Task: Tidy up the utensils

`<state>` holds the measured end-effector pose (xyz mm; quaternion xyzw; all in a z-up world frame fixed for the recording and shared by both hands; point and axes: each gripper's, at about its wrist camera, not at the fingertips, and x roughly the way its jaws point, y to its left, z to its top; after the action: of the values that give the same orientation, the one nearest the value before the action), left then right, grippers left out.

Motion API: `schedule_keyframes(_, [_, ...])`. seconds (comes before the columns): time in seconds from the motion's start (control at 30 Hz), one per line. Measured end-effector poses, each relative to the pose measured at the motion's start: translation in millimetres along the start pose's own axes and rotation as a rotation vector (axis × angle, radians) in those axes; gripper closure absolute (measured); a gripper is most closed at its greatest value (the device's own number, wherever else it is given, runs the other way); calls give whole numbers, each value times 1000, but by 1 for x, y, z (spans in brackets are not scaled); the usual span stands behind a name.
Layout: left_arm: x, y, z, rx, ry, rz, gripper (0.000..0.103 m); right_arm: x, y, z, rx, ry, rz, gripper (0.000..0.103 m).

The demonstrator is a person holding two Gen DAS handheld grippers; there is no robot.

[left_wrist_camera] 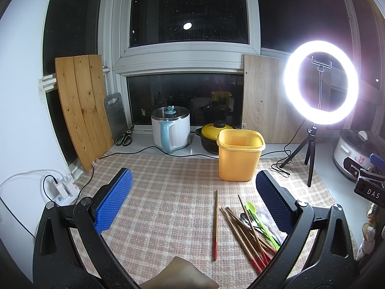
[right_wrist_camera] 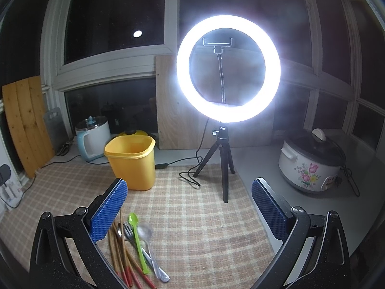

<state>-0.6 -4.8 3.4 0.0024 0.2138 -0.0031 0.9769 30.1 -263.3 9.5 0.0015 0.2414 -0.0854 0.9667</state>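
Both tools hang spread and empty above a checked cloth (left_wrist_camera: 156, 192) on the tabletop, utensils unsorted. The left hand-held gripper (left_wrist_camera: 193, 192) and the right hand-held gripper (right_wrist_camera: 190, 207) hover in front of the yellow bin (left_wrist_camera: 238, 156), which stands upright and looks empty. A heap of red-tipped chopsticks (left_wrist_camera: 243, 236), a green spoon (right_wrist_camera: 136, 238), a clear spoon (right_wrist_camera: 145, 231) and a metal fork (right_wrist_camera: 128, 228) lies on the cloth in front of the bin; a single chopstick (left_wrist_camera: 215, 224) lies just beside the heap. That loose stick looks the cleanest first pick: close across its middle, lift level, drop it tip-down into the bin.
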Motion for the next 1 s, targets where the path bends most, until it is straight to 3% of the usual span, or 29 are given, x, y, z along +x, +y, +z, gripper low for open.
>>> schedule_keyframes(1.0, [1, -3, -1, 0, 3, -1, 0, 7, -2, -4, 6, 21, -2, 1])
